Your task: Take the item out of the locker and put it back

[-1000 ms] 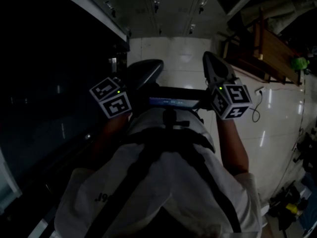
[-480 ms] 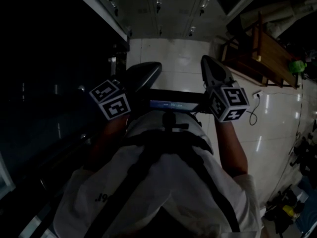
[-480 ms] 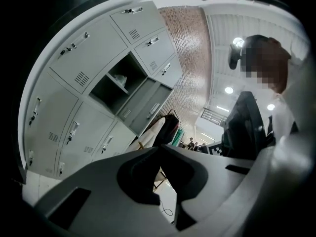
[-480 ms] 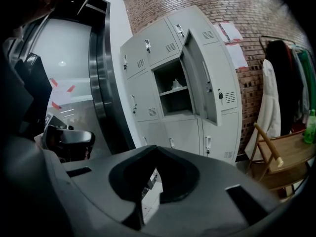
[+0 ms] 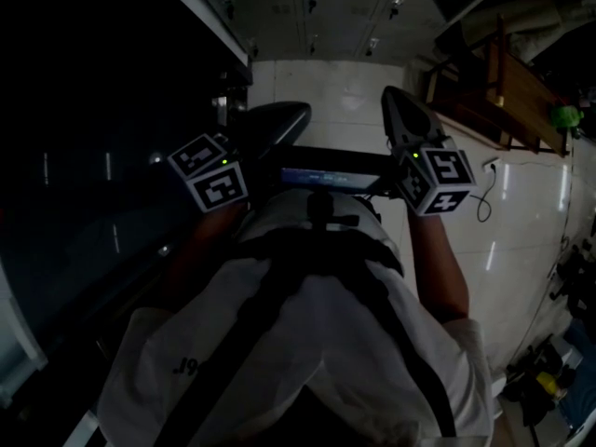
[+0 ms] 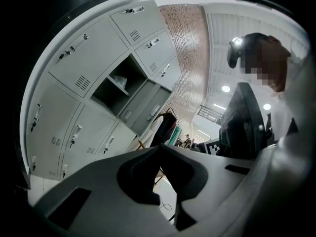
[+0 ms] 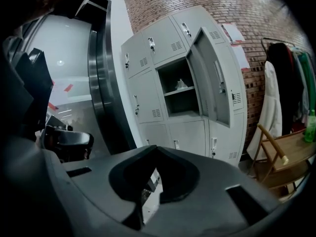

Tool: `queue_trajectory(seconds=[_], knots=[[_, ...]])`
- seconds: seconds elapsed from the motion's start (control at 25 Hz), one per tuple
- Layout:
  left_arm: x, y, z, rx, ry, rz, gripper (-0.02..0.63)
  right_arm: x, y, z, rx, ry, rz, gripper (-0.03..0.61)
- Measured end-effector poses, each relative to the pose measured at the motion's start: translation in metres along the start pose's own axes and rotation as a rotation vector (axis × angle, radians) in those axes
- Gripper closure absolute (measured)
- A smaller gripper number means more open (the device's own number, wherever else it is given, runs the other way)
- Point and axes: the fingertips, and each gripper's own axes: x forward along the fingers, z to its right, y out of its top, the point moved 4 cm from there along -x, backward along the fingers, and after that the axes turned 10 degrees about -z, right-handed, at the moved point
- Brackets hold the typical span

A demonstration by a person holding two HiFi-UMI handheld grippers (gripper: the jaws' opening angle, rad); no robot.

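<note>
Both your grippers, left gripper (image 6: 159,146) and right gripper (image 7: 155,147), have drifted slightly forward, fingers pressed together and empty. A small pale item (image 7: 181,84) sits on the open locker's (image 7: 183,105) shelf. It's probably light, maybe soft, so pinch its middle gently.

White short-sleeved shirt (image 5: 317,343), black harness straps (image 5: 307,254); grey left claw (image 6: 160,147), right claw (image 7: 154,149); black-white marker cubes (image 5: 212,182), green lights.
</note>
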Motion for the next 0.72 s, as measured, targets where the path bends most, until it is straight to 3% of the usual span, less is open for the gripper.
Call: queue_trajectory(seconds=[0.72], knots=[[-0.014,-0.013,-0.006,-0.006,-0.045,-0.033,0.611,0.0,-0.004,-0.021,-0.032,-0.05,0.014,0.578]])
